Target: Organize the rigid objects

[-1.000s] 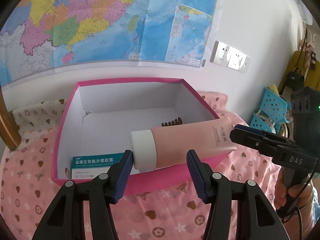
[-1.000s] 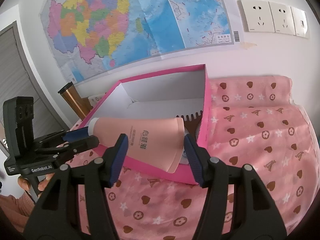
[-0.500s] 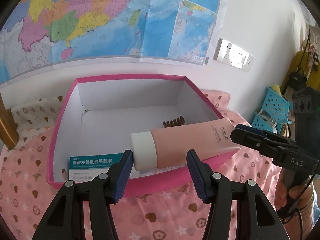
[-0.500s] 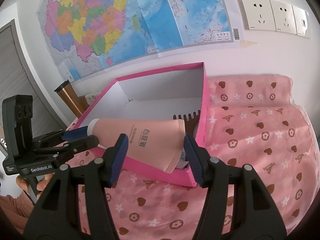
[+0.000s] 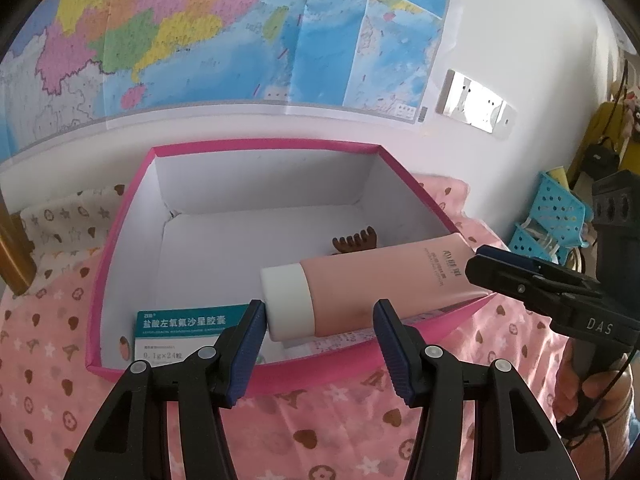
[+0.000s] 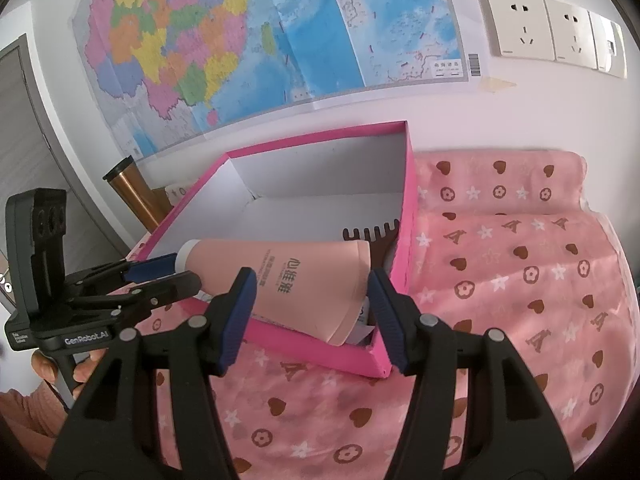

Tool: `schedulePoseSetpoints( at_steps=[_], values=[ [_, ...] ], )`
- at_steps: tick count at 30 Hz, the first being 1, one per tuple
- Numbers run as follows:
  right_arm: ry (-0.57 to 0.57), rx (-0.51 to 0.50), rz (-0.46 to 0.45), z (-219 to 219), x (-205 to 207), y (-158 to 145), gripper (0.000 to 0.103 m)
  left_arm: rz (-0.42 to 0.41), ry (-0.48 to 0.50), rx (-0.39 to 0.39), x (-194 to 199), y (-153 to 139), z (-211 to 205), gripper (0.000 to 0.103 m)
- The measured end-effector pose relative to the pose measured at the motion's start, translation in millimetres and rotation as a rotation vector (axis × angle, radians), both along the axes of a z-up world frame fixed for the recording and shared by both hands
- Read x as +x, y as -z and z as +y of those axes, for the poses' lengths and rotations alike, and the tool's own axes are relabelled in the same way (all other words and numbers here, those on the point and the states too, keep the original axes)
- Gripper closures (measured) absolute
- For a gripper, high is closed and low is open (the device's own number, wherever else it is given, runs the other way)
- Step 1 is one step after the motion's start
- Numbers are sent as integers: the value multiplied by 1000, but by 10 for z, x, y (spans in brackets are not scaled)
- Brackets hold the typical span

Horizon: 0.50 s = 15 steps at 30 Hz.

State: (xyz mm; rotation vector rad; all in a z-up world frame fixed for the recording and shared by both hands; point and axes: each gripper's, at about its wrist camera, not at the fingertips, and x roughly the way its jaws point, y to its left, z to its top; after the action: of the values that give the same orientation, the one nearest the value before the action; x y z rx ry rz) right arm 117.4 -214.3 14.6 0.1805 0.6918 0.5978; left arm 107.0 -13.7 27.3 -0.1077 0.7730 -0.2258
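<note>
A pink tube with a white cap [image 5: 376,284] hangs over the open pink box [image 5: 256,152], its cap end between the fingers of my left gripper [image 5: 320,320] and its flat end between the fingers of my right gripper [image 6: 312,292]. The tube [image 6: 288,276] also shows in the right wrist view above the box [image 6: 408,200]. Both sets of jaws stand wide; the left pad seems to touch the cap, but I cannot tell whether either gripper grips. A teal-and-white medicine carton [image 5: 180,328] and a brown comb [image 5: 354,242] lie inside the box.
The box sits on a pink patterned cloth [image 6: 520,280] against a white wall with a map [image 5: 200,28] and sockets [image 6: 552,32]. A copper cylinder [image 6: 136,196] stands left of the box. Blue baskets [image 5: 556,216] stand at the far right.
Both grippers and the tube have moved forward and down over the box; the box now looks nearer and lower in both views.
</note>
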Motion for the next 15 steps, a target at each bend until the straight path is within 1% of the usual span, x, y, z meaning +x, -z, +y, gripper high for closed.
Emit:
schedulePoseSetpoints(
  at_steps=[5, 9, 12, 15],
  values=[
    [7, -19, 3, 42, 27, 10, 43, 23, -8, -2, 58, 59, 20, 48],
    [7, -15, 1, 65, 44, 17, 43, 21, -16, 0, 66, 60, 22, 48],
    [5, -4, -9, 74, 19, 13, 43, 10, -21, 15, 25, 50, 17, 45],
    [-2, -1, -23, 82, -60, -11, 43, -19, -26, 26, -82, 15, 34, 36]
  ],
)
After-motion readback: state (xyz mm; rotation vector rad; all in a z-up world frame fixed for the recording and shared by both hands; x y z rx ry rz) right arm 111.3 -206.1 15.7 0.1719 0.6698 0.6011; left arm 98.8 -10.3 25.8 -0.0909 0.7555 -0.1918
